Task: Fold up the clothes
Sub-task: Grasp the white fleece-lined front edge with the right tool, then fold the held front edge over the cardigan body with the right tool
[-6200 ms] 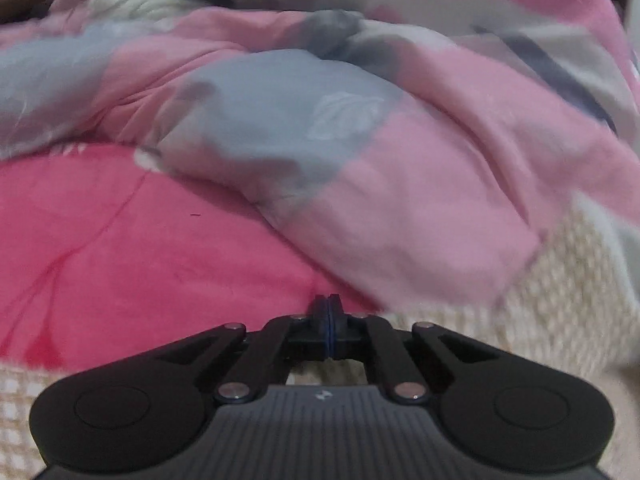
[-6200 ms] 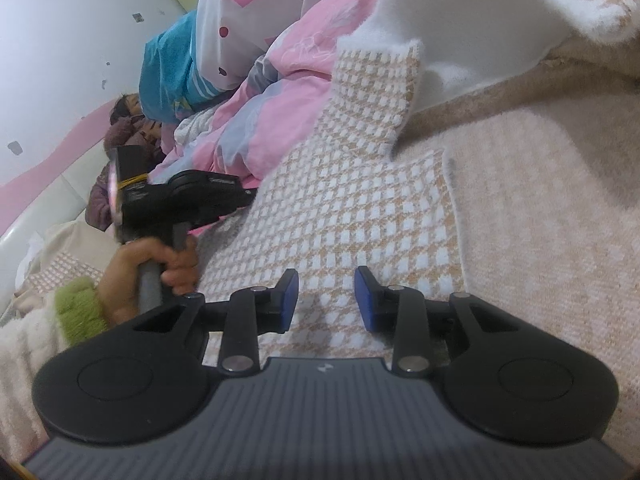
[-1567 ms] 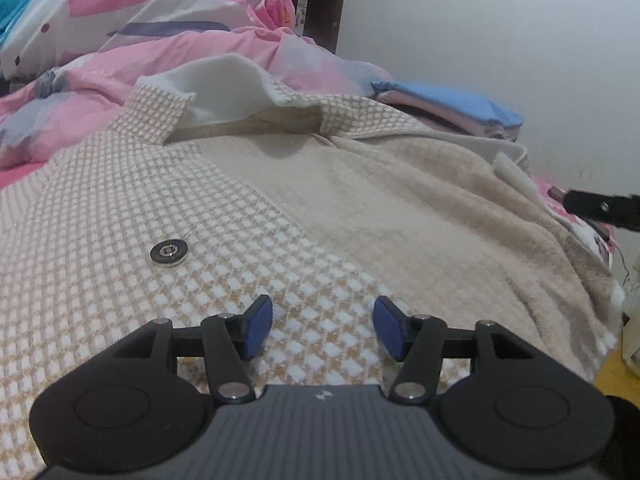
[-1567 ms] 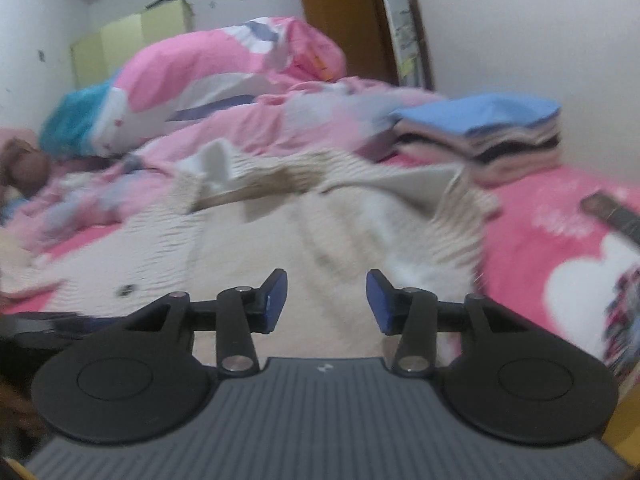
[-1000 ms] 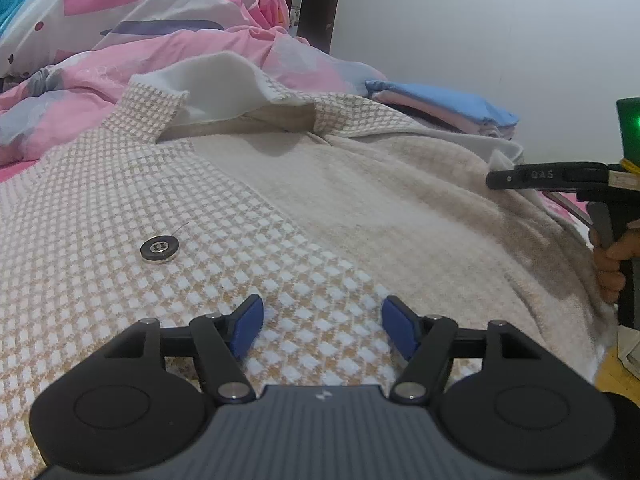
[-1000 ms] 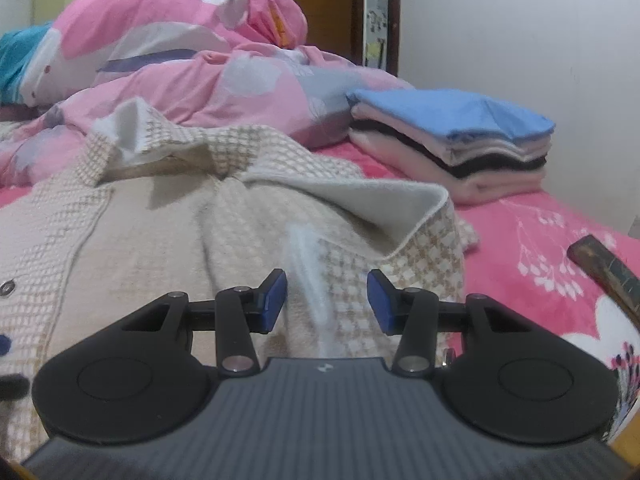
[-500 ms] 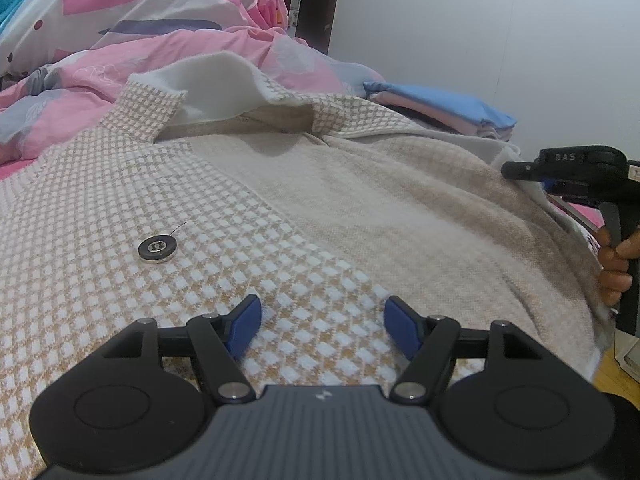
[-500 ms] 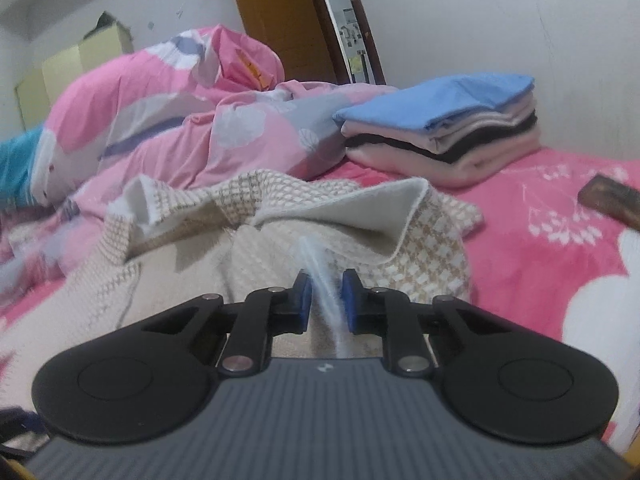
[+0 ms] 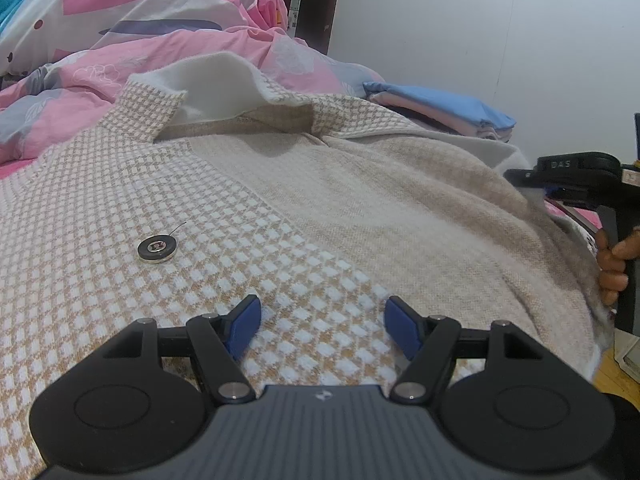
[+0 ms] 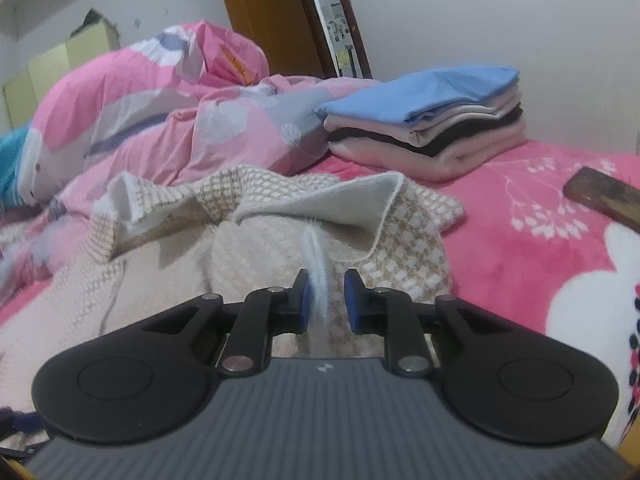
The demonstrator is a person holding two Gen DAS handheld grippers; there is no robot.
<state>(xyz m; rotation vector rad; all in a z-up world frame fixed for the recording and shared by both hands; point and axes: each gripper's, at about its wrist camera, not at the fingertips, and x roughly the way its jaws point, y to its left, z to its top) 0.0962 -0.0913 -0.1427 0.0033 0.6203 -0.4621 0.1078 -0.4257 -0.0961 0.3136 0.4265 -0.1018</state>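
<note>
Lying spread across the pink bed [image 10: 520, 216], the checked beige cardigan [image 9: 320, 200] shows its dark button [image 9: 157, 249] and upturned collar. The left tongs [image 9: 320, 320] hang released just above its front, blue pads apart with nothing between them. The right tongs [image 10: 326, 300] have just been closing on a raised fold of the cardigan's fuzzy edge and seem to pinch it, though blur hides the contact. Behind sit a folded clothes stack [image 10: 432, 120] and a pink quilt [image 10: 160, 120].
</note>
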